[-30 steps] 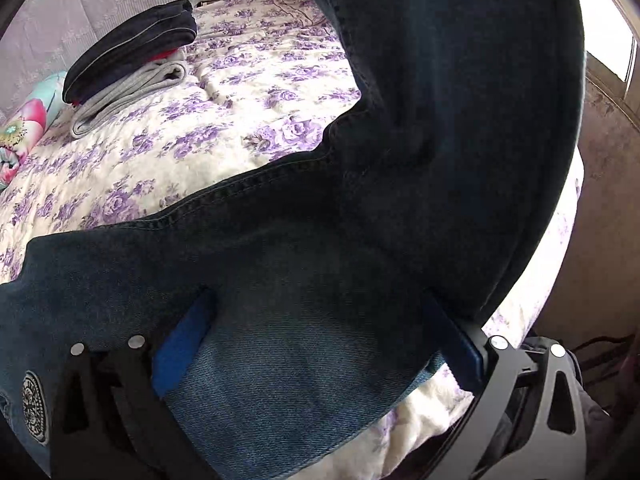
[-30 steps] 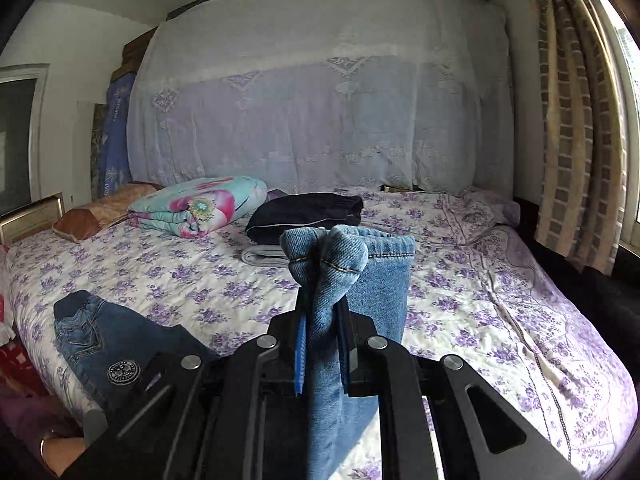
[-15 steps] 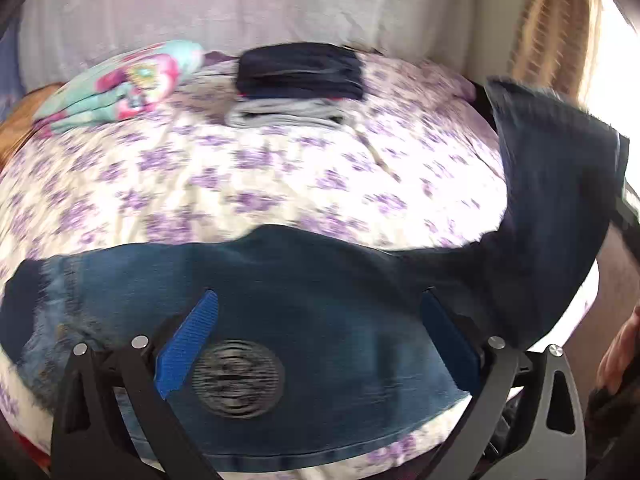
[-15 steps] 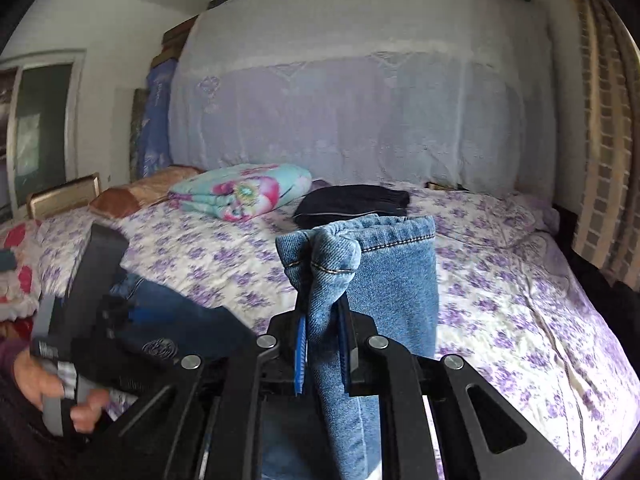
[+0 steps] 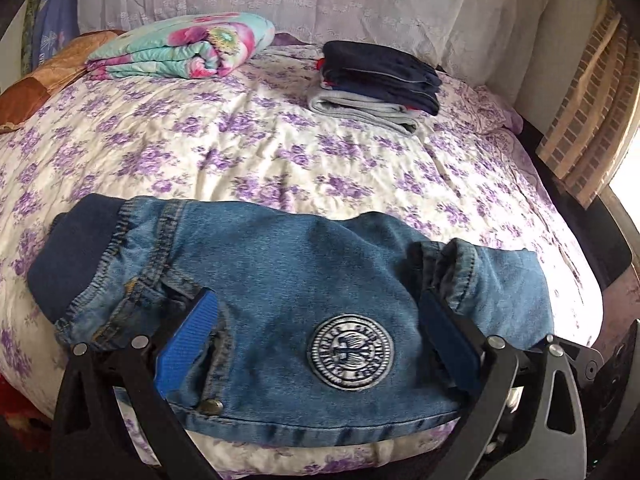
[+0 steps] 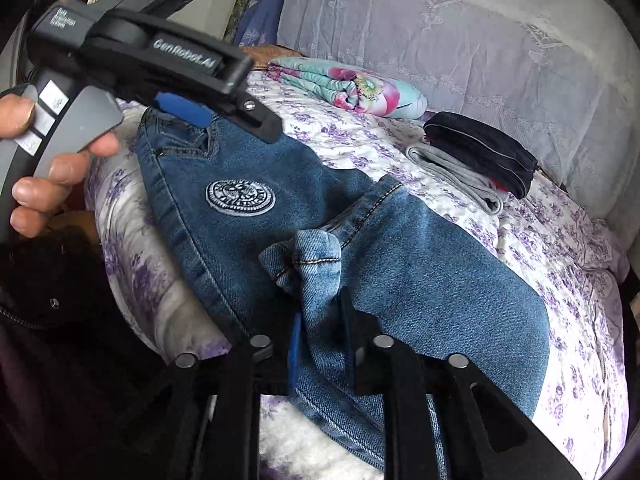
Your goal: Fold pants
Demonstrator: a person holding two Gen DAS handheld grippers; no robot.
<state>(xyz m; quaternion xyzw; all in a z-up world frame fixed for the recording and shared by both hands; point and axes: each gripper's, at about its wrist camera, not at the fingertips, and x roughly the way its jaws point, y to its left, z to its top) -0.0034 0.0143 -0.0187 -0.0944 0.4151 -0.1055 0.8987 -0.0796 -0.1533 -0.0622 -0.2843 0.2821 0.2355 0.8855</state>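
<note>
- One pair of blue denim jeans with a round white patch (image 5: pixel 350 351) is laid folded near the front edge of the bed with the purple flowered cover (image 5: pixel 248 152).
- Two black grippers are seen.
- The left gripper (image 5: pixel 320 344) is spread wide above the jeans, holding nothing.
- The right gripper (image 6: pixel 320 312) is being opened; the bunched hem is between its fingers.
- A second ago, the jeans were hung in the air.

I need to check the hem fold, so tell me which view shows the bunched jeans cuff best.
The right wrist view. There the cuff sits centred and unobstructed between the right gripper's opening jaws, its stitching clear. The left wrist view shows the cuff only at the jeans' right end, partly behind a finger of the open left gripper.
</note>
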